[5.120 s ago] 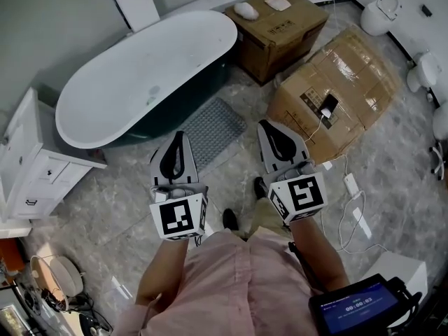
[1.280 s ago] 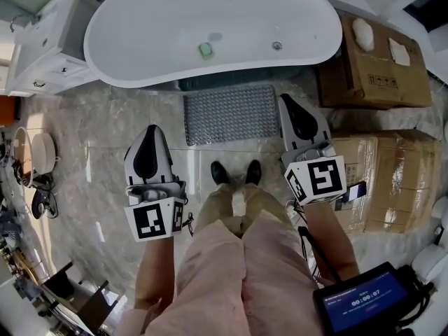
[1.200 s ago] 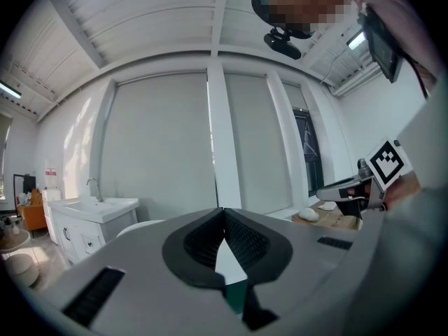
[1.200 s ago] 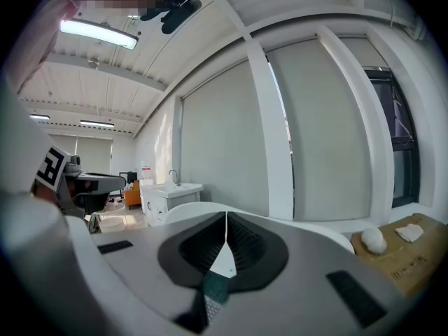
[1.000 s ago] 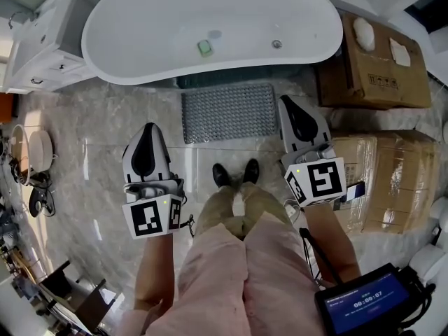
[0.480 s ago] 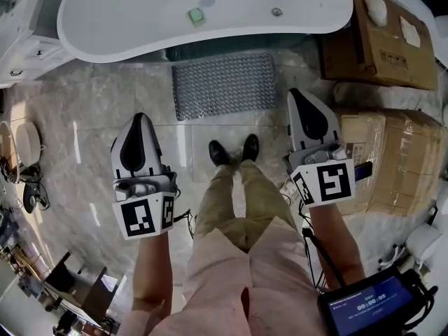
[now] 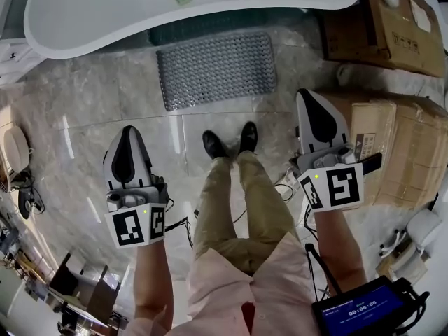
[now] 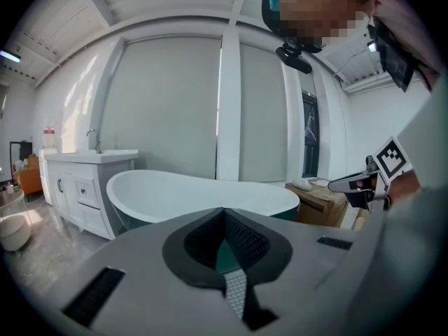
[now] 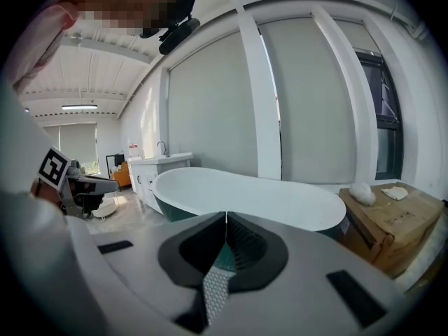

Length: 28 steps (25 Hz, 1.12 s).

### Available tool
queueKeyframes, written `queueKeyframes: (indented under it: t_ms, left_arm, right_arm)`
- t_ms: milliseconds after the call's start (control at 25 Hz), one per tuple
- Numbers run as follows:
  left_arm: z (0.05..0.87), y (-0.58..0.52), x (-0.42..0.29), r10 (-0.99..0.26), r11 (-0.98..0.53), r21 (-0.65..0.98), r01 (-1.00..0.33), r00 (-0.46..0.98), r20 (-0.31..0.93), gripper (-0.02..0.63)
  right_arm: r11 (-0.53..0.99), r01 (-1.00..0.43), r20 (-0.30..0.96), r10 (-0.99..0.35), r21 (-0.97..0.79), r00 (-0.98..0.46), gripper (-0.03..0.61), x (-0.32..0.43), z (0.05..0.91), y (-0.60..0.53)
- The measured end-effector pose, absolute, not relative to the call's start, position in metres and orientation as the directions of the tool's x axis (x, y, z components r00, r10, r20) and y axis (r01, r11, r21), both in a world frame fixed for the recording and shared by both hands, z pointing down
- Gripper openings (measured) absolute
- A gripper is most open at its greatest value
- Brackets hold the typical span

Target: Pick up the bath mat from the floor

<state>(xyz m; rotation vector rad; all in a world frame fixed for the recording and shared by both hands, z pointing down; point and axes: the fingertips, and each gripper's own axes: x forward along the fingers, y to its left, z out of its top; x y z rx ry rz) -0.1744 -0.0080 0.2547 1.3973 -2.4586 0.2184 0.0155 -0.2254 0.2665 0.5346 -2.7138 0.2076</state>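
A grey studded bath mat [image 7: 215, 68] lies flat on the marble floor in front of the white bathtub [image 7: 140, 16], ahead of the person's black shoes [image 7: 229, 141]. My left gripper [image 7: 127, 136] hovers at waist height to the left, well short of the mat, jaws shut and empty. On the other side, over the edge of a cardboard box, my right gripper [image 7: 308, 98] is likewise shut on nothing. Both gripper views look level across the room at the bathtub [image 8: 203, 194] [image 9: 252, 194]; the mat is hidden there behind the jaws [image 8: 224, 215] [image 9: 225, 219].
Two cardboard boxes [image 7: 392, 19] [image 7: 399, 152] stand at the right, close to my right gripper. A white vanity cabinet [image 8: 80, 187] is left of the tub. Cables [image 7: 294, 180] trail on the floor near the right foot. Clutter sits at the left edge [image 7: 14, 166].
The head view has tipped further down: tub and mat slid toward the top of the frame, and both grippers sit lower in it. Both stay shut.
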Motion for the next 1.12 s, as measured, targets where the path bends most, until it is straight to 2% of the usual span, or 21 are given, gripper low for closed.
queueKeyframes:
  t_ms: [200, 560, 1120]
  left_arm:
    - [0.306, 0.007, -0.177, -0.783, 0.53, 0.005, -0.848, -0.488, 0.386, 0.024]
    - [0.351, 0.032, -0.183, -0.745, 0.554, -0.019, -0.833, -0.505, 0.436, 0.023]
    - [0.424, 0.041, -0.2, -0.729, 0.566, -0.034, -0.824, -0.519, 0.446, 0.025]
  right_arm:
    - [0.918, -0.39, 0.41, -0.328, -0.075, -0.851, 0.018, 0.02, 0.313, -0.227]
    - [0.906, -0.413, 0.482, -0.321, -0.095, -0.815, 0.018, 0.041, 0.378, -0.218]
    - [0.892, -0.441, 0.505, -0.334, -0.104, -0.796, 0.018, 0.048, 0.46, -0.221]
